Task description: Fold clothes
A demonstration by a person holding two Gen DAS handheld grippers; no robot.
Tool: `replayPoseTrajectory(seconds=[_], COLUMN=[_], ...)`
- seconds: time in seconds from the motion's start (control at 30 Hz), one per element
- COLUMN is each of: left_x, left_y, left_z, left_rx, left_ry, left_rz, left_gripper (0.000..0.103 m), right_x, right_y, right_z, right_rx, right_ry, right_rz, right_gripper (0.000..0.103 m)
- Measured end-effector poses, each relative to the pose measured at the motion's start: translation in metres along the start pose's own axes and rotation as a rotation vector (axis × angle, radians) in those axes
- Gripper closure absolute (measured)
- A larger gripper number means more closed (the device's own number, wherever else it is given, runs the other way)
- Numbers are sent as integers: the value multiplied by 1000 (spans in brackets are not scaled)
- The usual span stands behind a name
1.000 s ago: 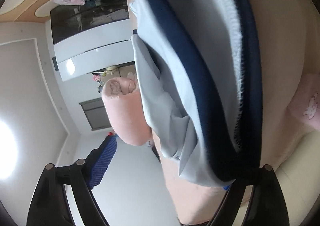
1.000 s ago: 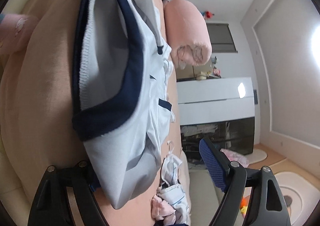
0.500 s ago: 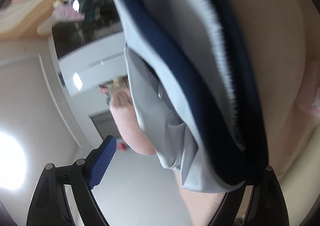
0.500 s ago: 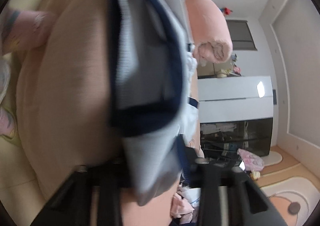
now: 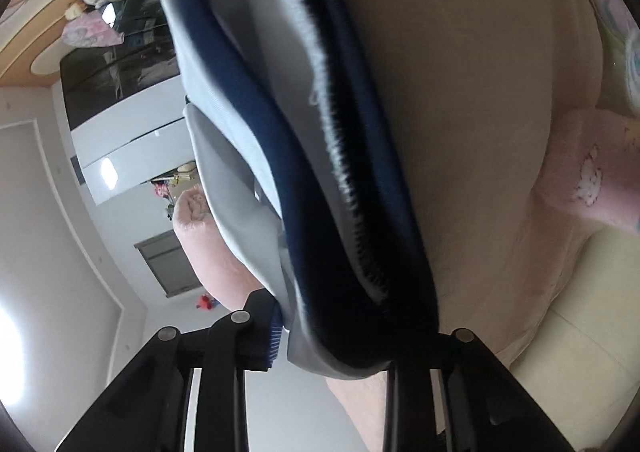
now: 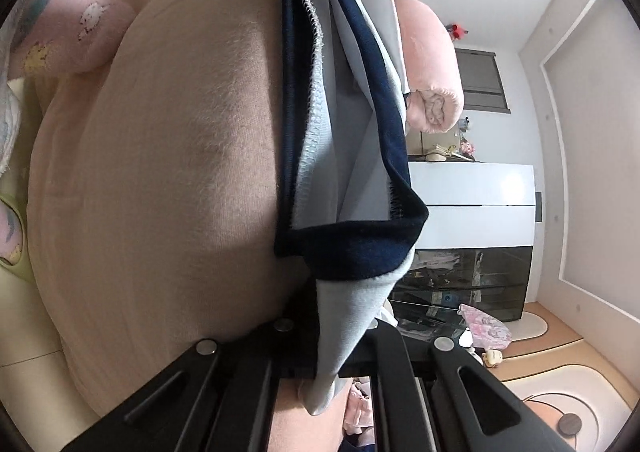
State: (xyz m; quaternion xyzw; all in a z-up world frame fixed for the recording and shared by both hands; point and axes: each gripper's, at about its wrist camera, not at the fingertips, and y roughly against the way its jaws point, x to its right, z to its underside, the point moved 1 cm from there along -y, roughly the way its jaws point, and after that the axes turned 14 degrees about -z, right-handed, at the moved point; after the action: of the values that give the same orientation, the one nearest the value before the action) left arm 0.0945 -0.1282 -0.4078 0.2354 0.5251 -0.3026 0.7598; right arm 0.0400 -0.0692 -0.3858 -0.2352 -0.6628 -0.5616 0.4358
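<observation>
Your right gripper has its jaws clamped narrow on the pale grey, navy-trimmed garment, which runs up from them over the peach blanket. Your left gripper is closing its jaws, the same garment's navy hem bunched between them. Both grippers point slightly downward, rolled sideways. A rolled pink towel lies beyond.

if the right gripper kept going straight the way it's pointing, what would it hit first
The light grey garment with navy trim, already pinched in the right gripper; beyond it, probably the peach blanket, though depth is unclear.
</observation>
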Motion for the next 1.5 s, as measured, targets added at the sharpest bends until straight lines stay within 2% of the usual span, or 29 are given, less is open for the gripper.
replayPoseTrajectory(seconds=[0.17,0.27,0.37,0.47,0.53,0.57,0.6,0.63,0.67,0.7,0.83,0.93,1.07,1.13,1.17,1.2,1.3,1.37,1.47,1.5], left_x=[-8,-10,-16,-22,-22,-21,-18,-16,-13,-10,-10,-9,-6,-4,-3,-2,2,2,-11,-15], left_y=[-2,1,2,-3,-4,-2,0,2,4,5,7,10,15,17,18,20,26,30,32,32], left_z=[-5,-4,-3,-5,-7,-8,-9,-10,-11,-12,-15,-16,-19,-20,-20,-21,-21,-21,-21,-22], left_rx=[-33,-16,-4,-23,-35,-32,-25,-16,-8,-3,-11,-19,-15,-5,4,13,46,58,47,40], left_ry=[41,21,33,80,98,91,76,60,43,34,55,85,90,84,78,71,40,38,122,154], left_rz=[70,95,153,214,228,221,210,198,184,177,177,174,159,155,153,150,125,124,171,181], left_gripper=[81,81,80,81,81,81,81,82,83,84,84,84,84,84,84,84,84,84,81,81], right_x=[0,3,9,12,15,17,20,23,27,30,34,34,34,39,42,42,37,43,63,67], right_y=[2,4,6,6,8,9,10,11,12,13,6,4,8,6,4,4,6,9,12,14], right_z=[3,5,7,7,7,7,7,7,7,7,7,7,14,15,14,15,13,15,16,17], right_rx=[8,6,3,1,2,3,2,1,2,3,-17,-7,14,22,24,28,33,39,47,53], right_ry=[-5,11,67,110,113,110,102,91,72,51,-1,-4,-70,-118,-140,-150,-100,-115,-167,-176], right_rz=[-16,-52,-96,-128,-123,-97,-63,-28,-6,13,-31,-36,-83,-192,-251,-286,-306,-358,-431,-416], right_gripper=[96,96,96,95,87,73,55,45,29,25,25,25,26,48,71,79,85,86,87,88])
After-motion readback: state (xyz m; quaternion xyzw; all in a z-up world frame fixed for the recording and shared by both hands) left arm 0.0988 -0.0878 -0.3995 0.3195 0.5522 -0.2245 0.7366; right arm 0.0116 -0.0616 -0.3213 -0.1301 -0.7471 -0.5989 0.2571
